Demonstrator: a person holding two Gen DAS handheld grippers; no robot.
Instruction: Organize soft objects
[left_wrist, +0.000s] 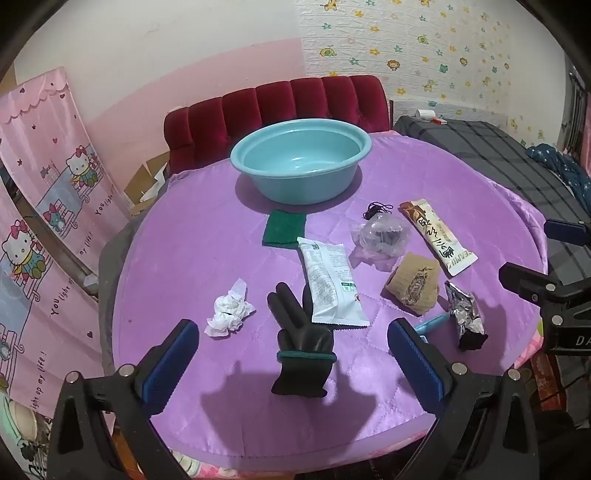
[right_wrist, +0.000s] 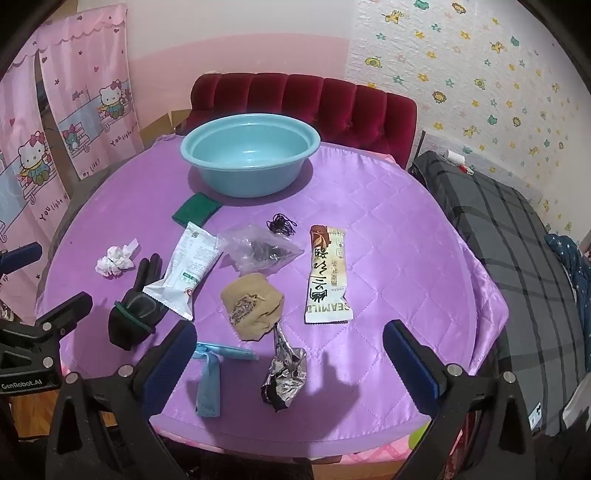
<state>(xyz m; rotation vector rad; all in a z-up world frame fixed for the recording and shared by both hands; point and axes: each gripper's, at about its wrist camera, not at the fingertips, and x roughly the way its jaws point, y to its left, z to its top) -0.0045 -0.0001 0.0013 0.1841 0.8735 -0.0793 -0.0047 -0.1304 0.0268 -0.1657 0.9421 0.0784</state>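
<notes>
- Curtain: pink, cartoon-cat print, hanging at the far left beyond the table edge.
- Table: round, covered in a quilted purple cloth; all items below lie on it.
- Left gripper: held low over the near edge, its blue-padded fingers wide apart, nothing between them; the glove lies straight ahead.
- Tissue: crumpled, white, left of the glove and apart from it.
- Glove: black with a teal wrist band, fingers pointing toward the basin; one fingertip is tucked under the white packet.
- Scouring pad: green, flat, just in front of the basin.
- Basin: light blue, round, at the far side of the table in front of a red chair.
- White packet: long, printed side up, its near end overlapping the glove.
- Plastic bag: clear, crumpled, dark contents inside; a small coil of black cord lies just behind it.
- Tan sock: balled up, near the table centre, between the white packet and the snack wrapper.
- Blue strip: light blue, bent in an L, at the near edge beside the right gripper's left finger.
- Foil wrapper: silver, crumpled, touching the sock's near side.
- Snack wrapper: long, white and brown, flat, right of the sock.
- Right gripper: low over the near edge, fingers spread apart and empty; the foil wrapper lies between them.
- Bed: grey plaid cover, at the far right beside the table.
</notes>
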